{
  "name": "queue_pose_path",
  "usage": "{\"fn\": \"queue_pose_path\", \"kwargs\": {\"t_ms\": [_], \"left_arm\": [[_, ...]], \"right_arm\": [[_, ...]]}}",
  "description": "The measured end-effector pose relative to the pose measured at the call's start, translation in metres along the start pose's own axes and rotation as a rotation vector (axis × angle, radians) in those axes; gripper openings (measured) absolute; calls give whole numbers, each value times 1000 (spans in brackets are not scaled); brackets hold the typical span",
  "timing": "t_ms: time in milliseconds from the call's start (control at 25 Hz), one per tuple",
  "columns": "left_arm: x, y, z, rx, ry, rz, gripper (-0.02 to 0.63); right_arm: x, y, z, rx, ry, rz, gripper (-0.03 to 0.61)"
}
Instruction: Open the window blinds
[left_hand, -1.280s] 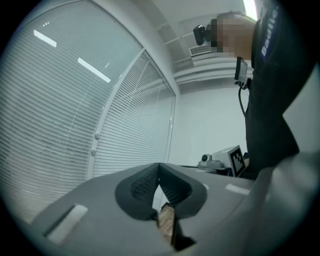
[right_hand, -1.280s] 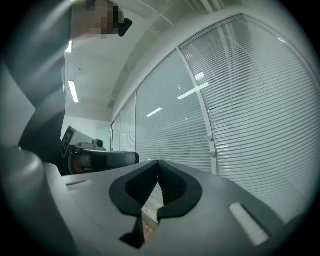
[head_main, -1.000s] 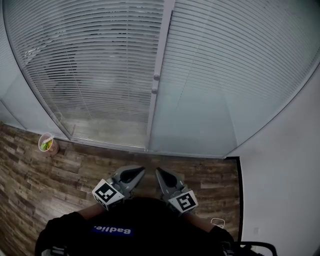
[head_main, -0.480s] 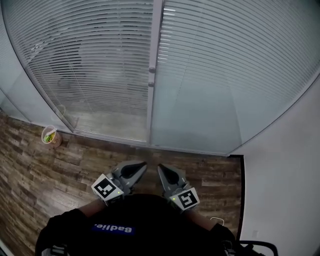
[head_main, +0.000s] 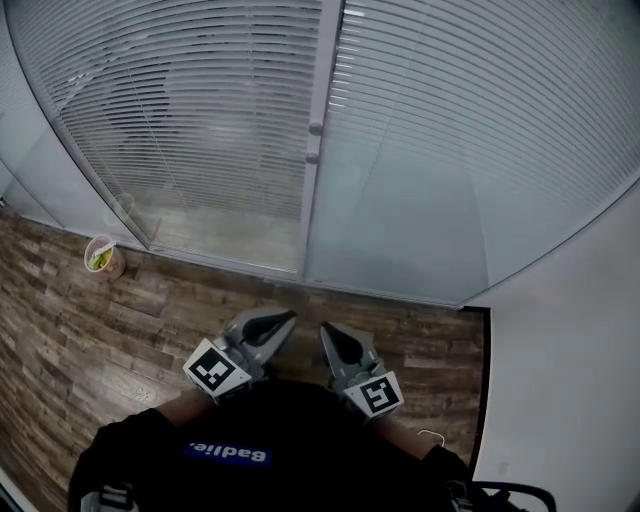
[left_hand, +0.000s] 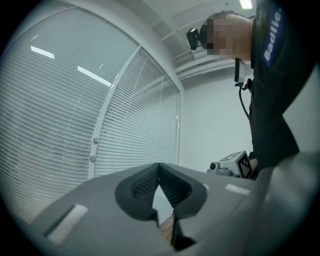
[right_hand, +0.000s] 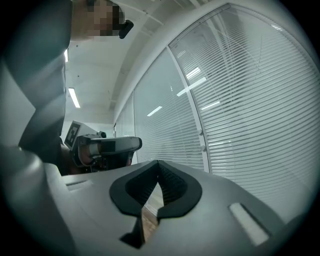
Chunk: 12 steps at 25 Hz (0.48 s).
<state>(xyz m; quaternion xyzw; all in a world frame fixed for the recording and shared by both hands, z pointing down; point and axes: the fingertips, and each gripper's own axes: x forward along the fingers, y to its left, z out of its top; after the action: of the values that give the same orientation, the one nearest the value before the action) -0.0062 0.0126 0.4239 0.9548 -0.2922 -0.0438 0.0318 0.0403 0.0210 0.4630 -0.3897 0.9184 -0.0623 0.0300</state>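
- Head view: set on the person's head, aimed forward and steeply down; takes in the blinds (head_main: 180, 110), the wooden floor (head_main: 90, 330) and, close below, the left gripper (head_main: 283, 320) and right gripper (head_main: 327, 332).
- Left gripper view: set low on that gripper, aimed level along its jaws; blinds to the left, white wall (left_hand: 210, 120) ahead.
- Right gripper view: mounted the same way, aimed level; blinds close on the right.
- Shared by all three: the window post (head_main: 325, 60) with its two knobs (head_main: 316, 128).
- Shared by both gripper views: the other gripper at the inner edge, beside the person's torso.
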Motion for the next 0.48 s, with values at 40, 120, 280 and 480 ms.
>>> {"fn": "queue_pose_path", "kwargs": {"t_ms": [40, 120, 280, 480], "left_arm": [[1, 3, 0, 10, -2, -5, -2], [3, 12, -2, 26, -6, -19, -2], [13, 39, -1, 32, -13, -26, 0], [21, 85, -4, 50, 0, -20, 0]], "right_arm": [[3, -2, -1, -2, 4, -5, 3], [11, -7, -5, -3, 11, -17, 3], [31, -19, -6, -14, 26, -31, 3], [66, -33, -9, -22, 43, -69, 3]]}}
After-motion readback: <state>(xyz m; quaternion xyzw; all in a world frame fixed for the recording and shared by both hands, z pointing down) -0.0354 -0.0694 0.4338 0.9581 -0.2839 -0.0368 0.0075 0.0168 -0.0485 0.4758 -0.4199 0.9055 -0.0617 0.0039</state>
